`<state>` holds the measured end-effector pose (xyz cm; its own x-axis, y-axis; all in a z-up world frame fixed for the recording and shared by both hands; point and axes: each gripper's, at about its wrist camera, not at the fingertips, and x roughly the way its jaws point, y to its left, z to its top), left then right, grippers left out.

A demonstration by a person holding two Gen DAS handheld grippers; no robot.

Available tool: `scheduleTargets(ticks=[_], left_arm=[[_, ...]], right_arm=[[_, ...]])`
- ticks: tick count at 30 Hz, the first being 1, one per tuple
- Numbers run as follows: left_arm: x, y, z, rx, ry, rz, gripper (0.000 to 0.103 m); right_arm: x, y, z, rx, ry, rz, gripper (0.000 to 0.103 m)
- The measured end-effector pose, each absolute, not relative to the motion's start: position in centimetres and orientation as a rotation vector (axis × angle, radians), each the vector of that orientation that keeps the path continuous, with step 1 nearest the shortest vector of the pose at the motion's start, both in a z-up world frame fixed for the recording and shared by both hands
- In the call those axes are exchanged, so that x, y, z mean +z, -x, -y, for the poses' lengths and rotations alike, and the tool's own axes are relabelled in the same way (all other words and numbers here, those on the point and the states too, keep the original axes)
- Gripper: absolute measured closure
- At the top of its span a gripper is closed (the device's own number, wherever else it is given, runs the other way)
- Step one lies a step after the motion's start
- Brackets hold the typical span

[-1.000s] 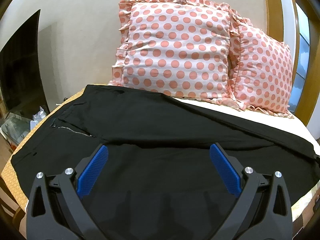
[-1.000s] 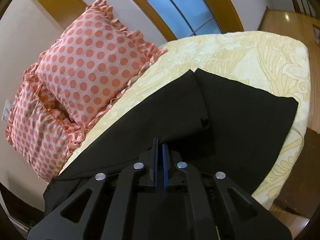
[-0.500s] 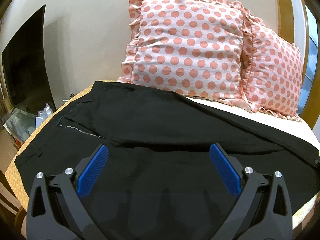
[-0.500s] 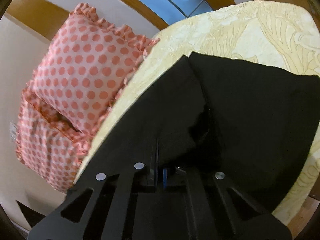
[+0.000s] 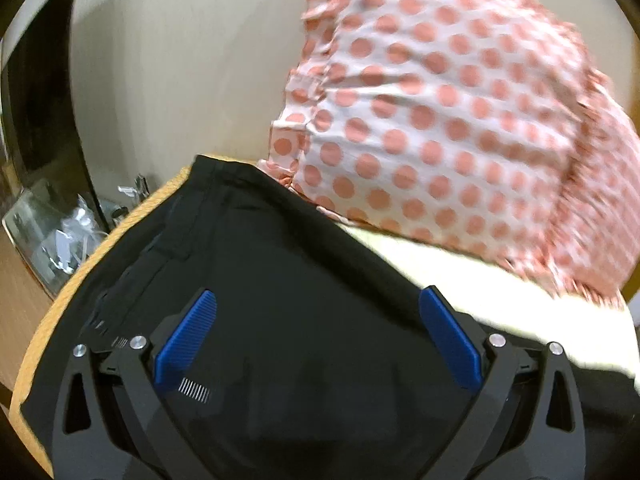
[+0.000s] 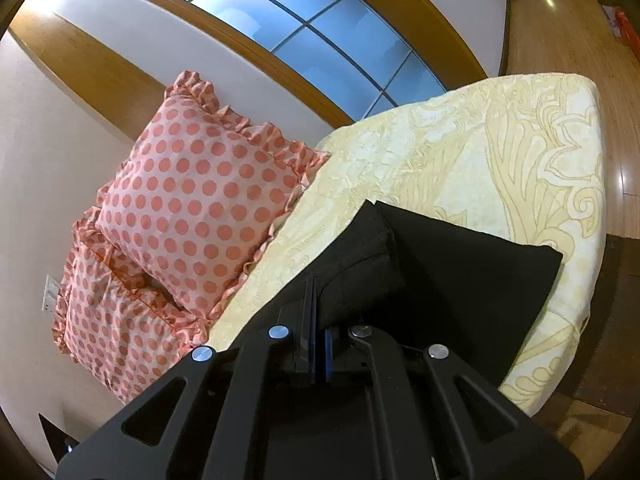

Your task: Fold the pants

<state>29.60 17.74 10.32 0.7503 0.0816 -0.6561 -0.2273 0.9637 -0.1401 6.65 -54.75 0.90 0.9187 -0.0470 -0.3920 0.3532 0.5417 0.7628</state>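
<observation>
- The black pants (image 5: 304, 280) lie spread across the bed (image 6: 460, 152), on its cream patterned cover; nothing in view acts as a container.
- Only the left wrist view shows the waistband end near the bed's orange edge, with a dark screen (image 5: 36, 92) and clear plastic clutter (image 5: 60, 240) beyond. This view is motion-blurred.
- Only the right wrist view shows the leg ends (image 6: 480, 264), a window (image 6: 304, 28) and wood floor (image 6: 560, 32).
- Polka-dot pillows (image 5: 440, 120) stand against the wall in both views.
- The left gripper (image 5: 316, 336) hovers low over the pants, its blue pads (image 5: 188, 336) spread wide, grasping nothing.
- The right gripper (image 6: 316, 320) is clenched on a raised fold of pants fabric, tilted toward the pillows.
</observation>
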Motion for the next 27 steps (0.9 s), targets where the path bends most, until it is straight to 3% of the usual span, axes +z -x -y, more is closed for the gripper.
scheduleTargets(ticks=[3, 7, 10, 13, 15, 18, 27], left_arm=[[9.6, -35.5, -18.5, 0.156, 0.268, -0.804, 0.011], [7.8, -41.5, -19.2, 0.247, 0.251, -0.913, 0.014], [5.9, -44.3, -20.7, 0.295, 0.327, -0.998, 0.028], [4.3, -45.2, -22.5, 0.306, 0.439, -1.041, 0.057], [4.0, -44.2, -23.8, 0.304, 0.518, -1.017, 0.088], [5.2, -41.2, -24.9, 0.257, 0.563, -0.967, 0.095], [13.3, -20.7, -23.9, 0.205, 0.417, -0.707, 0.095]], right_arm=[[0.6, -6.9, 54.8, -0.246, -0.969, -0.362, 0.101], [0.4, -7.3, 54.8, -0.256, -0.941, -0.377, 0.101], [0.5, -7.7, 54.7, -0.264, -0.913, -0.387, 0.1], [0.7, -8.0, 54.6, -0.265, -0.883, -0.388, 0.101], [0.9, -8.2, 54.5, -0.263, -0.862, -0.386, 0.101], [1.1, -8.4, 54.6, -0.251, -0.853, -0.374, 0.101], [3.7, -8.5, 56.1, -0.225, -0.823, -0.322, 0.101]])
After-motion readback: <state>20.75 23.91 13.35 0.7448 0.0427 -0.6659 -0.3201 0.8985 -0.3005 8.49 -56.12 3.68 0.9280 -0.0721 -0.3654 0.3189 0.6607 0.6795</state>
